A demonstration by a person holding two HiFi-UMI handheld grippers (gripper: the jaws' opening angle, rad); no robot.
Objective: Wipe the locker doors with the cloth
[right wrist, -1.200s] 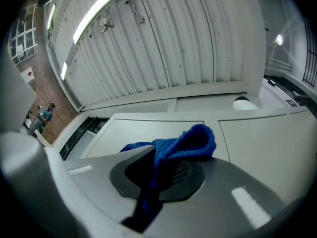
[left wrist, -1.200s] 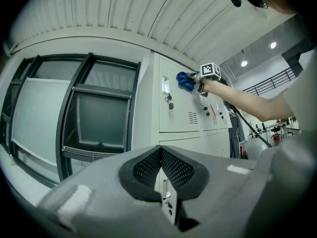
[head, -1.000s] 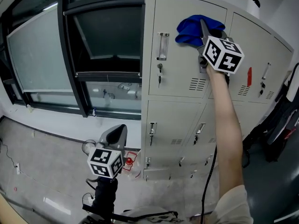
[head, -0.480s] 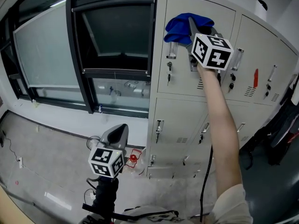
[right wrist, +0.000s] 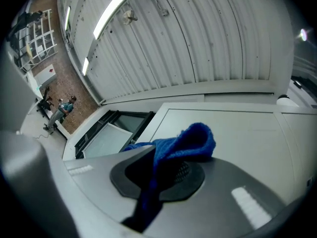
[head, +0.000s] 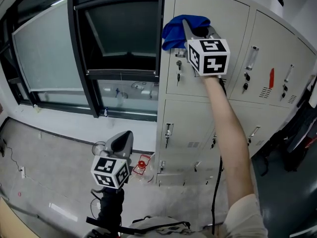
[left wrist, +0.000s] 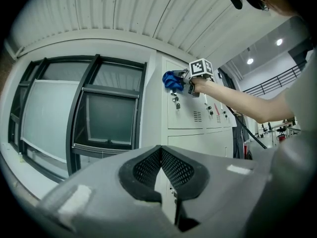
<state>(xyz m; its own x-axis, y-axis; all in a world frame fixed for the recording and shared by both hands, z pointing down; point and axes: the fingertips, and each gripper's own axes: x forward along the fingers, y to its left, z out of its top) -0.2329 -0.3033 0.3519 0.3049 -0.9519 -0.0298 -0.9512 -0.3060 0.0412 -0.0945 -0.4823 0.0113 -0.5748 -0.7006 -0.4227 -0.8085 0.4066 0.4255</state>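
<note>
A bank of pale grey lockers [head: 218,128] stands ahead in the head view. My right gripper [head: 187,25] is shut on a blue cloth [head: 177,29] and presses it against the top left locker door [head: 223,29], near that door's left edge and just above its handle. The right gripper view has the blue cloth [right wrist: 171,150] bunched between the jaws against the door [right wrist: 237,128]. My left gripper [head: 125,139] hangs low and left of the lockers, shut with nothing in it. From the left gripper view I see the cloth [left wrist: 172,80] and the right gripper [left wrist: 184,78] far off on the lockers.
A dark-framed window [head: 114,43] adjoins the lockers on the left. A red-capped spray bottle [head: 140,165] stands on the floor by the locker base. Dark bags [head: 297,138] hang at the right. A cable [head: 216,182] trails down from the right arm.
My right gripper has slid the blue cloth leftward across the top left locker door toward its left edge. The left gripper has stayed low and still.
</note>
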